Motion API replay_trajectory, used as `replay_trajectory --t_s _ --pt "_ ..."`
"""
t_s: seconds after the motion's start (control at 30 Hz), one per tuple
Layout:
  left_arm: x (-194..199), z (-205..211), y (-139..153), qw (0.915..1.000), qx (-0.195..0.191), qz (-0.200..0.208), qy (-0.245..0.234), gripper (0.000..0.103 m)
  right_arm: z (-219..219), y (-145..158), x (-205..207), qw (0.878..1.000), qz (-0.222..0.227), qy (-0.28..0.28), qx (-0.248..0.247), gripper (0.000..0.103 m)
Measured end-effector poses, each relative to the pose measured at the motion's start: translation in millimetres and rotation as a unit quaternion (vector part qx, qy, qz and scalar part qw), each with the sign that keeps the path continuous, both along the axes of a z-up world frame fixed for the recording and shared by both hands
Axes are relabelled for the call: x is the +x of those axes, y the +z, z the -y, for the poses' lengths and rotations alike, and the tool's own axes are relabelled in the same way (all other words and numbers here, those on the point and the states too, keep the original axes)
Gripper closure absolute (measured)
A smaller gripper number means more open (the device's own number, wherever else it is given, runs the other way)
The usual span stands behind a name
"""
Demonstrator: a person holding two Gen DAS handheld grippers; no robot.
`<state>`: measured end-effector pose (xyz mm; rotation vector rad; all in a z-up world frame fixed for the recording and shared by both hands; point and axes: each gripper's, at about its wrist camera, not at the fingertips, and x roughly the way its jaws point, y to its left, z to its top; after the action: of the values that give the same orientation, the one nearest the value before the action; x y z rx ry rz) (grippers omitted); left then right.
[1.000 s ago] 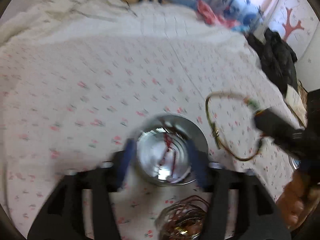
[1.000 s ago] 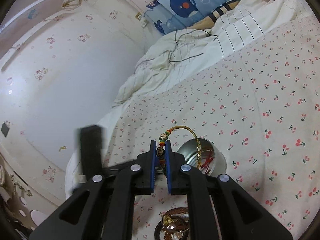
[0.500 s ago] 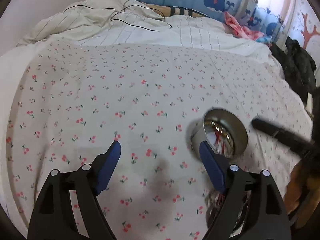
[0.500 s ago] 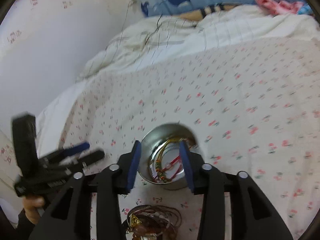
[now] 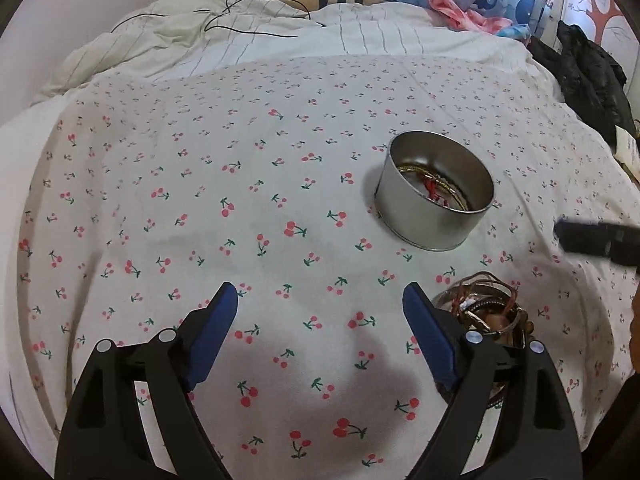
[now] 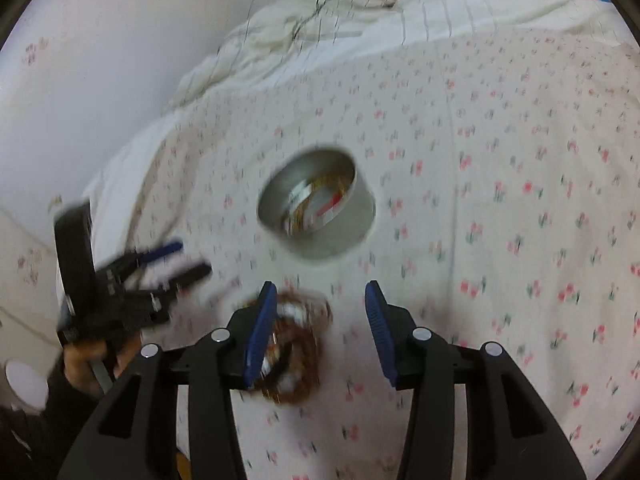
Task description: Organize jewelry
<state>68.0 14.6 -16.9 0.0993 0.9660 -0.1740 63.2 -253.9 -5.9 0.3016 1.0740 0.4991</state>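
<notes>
A round silver tin [image 5: 430, 216] stands on the cherry-print bedsheet and holds gold and red bracelets; it also shows in the right wrist view [image 6: 320, 216]. A tangled pile of brown and metal bracelets [image 5: 490, 318] lies on the sheet near the tin, beside my left gripper's right finger; in the right wrist view the pile [image 6: 298, 344] lies partly behind my right gripper's left finger. My left gripper [image 5: 320, 306] is open and empty, left of the tin. My right gripper [image 6: 320, 306] is open and empty, above the sheet just short of the tin.
The cherry-print sheet [image 5: 200, 200] covers the bed. A rumpled white blanket with a black cable [image 5: 240, 28] lies at the far end. Dark clothes [image 5: 588, 76] sit at the right edge. The left gripper [image 6: 168, 264] shows at the left of the right wrist view.
My right gripper let the gold beaded bracelet go into the tin, opened wider and pulled back. My left gripper let go of the tin and moved back and left.
</notes>
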Motion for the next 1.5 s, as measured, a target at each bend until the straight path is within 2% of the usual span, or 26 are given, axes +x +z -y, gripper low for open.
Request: replay_trajectory --t_s 0.13,0.2,0.37,0.63,0.73,0.83,0.87,0.97,1.07,1.27,1.43,1.5 --pt "-6.6 6.3 0.5 0.9998 0.020 0.008 -0.005 0.020 -3.0 -12.9 -9.6 0.999 -0.033 0.023 0.037 0.057" --pt "-10.7 9.8 1.1 0.9995 0.029 0.012 -0.011 0.020 -3.8 -18.4 -9.5 0.996 -0.048 0.021 0.065 0.055" --pt "-16.8 12.8 1.5 0.9987 0.045 0.017 -0.018 0.019 -10.3 -41.8 0.1 0.990 -0.102 -0.005 0.092 0.053" --pt "-18.6 7.4 4.1 0.9991 0.037 0.014 -0.015 0.017 -15.7 -58.3 13.1 0.979 -0.132 -0.033 0.149 0.054" --pt "-18.2 8.7 2.2 0.9993 0.029 0.008 -0.023 0.017 -17.5 -62.0 17.5 0.979 -0.135 -0.043 0.149 0.059" --pt "-15.4 7.0 -1.7 0.9994 -0.003 -0.015 -0.032 0.016 -18.9 -61.3 19.0 0.981 -0.127 -0.049 0.139 0.070" --pt "-13.8 5.3 -3.8 0.9988 -0.022 -0.028 -0.034 0.016 -20.0 -59.6 18.5 0.983 -0.120 -0.049 0.130 0.080" --pt "-9.8 -0.3 -7.9 0.9959 -0.067 -0.054 -0.029 0.016 -20.4 -56.0 18.5 0.986 -0.104 -0.050 0.120 0.090" --pt "-7.2 -4.6 -12.0 0.9932 -0.091 -0.068 -0.023 0.016 -17.9 -46.9 17.3 0.988 -0.083 -0.050 0.124 0.092" --pt "-5.3 -3.6 -18.4 0.9913 -0.103 -0.079 -0.021 0.016 -13.7 -24.0 14.8 0.986 -0.039 -0.047 0.157 0.092" --pt "0.2 -6.3 -24.2 0.9803 -0.162 -0.110 -0.024 0.016 -5.9 -4.0 9.9 0.981 0.001 -0.047 0.188 0.092" --pt "3.1 -6.2 -26.6 0.9773 -0.175 -0.118 -0.021 0.016 -2.6 -3.1 10.4 0.982 -0.003 -0.050 0.182 0.092"
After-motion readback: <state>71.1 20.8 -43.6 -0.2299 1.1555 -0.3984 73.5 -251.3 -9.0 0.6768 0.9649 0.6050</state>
